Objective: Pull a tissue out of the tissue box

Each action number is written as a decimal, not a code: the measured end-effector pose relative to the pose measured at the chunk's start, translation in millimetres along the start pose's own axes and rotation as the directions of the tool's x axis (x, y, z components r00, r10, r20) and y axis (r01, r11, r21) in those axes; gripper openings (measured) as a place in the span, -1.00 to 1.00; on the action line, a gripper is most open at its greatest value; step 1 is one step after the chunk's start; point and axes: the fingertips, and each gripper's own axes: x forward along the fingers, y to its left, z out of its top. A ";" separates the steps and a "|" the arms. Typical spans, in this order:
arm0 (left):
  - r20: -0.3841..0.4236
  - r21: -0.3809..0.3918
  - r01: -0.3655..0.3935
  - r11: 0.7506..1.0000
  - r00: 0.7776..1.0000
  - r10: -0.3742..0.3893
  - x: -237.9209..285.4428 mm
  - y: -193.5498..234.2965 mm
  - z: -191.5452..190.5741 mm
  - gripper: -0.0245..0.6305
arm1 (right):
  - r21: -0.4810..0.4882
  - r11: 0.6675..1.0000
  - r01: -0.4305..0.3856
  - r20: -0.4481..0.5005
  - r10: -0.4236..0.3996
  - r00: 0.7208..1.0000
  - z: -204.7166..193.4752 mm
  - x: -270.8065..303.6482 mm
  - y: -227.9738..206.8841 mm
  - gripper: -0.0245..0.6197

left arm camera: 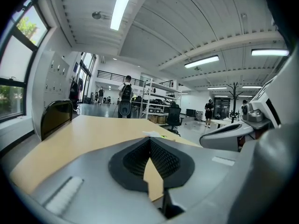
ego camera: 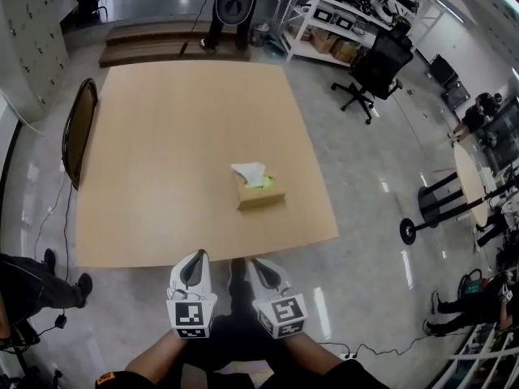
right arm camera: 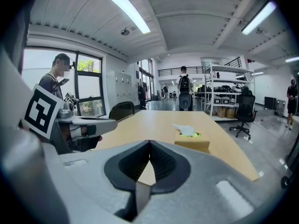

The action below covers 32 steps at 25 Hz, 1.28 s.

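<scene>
While the tissue box point(ego camera: 260, 194) sits toward the table's point(ego camera: 162, 152) near right corner with a white tissue point(ego camera: 249, 171) poking up, the left gripper point(ego camera: 197, 255) and right gripper point(ego camera: 256, 262) hang just off the near edge, both pinched closed on nothing. A dark chair point(ego camera: 79, 128) stands at the left edge, an office chair point(ego camera: 377, 63) beyond the right.

Nothing legible right now: no words, brands or numbers anywhere. The left gripper point(ego camera: 198, 256) and right gripper point(ego camera: 256, 262) each carry black-and-white square markers point(ego camera: 191, 314), which are patterns only, not letters. Any print on the tissue box point(ego camera: 259, 194) is too small to make out.
</scene>
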 end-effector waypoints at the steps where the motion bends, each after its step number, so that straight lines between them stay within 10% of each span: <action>1: 0.001 0.000 -0.009 1.000 1.000 0.009 5.1 3.5 1.2 -0.87 | -0.003 1.000 -0.003 0.002 0.003 1.000 2.5 6.6 -3.6 -0.95; 23: -0.052 -0.004 -0.160 0.987 0.986 0.159 163.2 26.4 36.3 -0.87 | -0.076 0.987 -0.141 -0.095 0.133 0.987 43.1 150.8 -116.2 -0.95; 32: -0.112 -0.003 -0.221 0.975 0.969 0.219 194.7 41.0 23.6 -0.87 | -0.099 0.980 -0.174 -0.207 0.151 0.967 29.9 193.2 -133.3 -0.62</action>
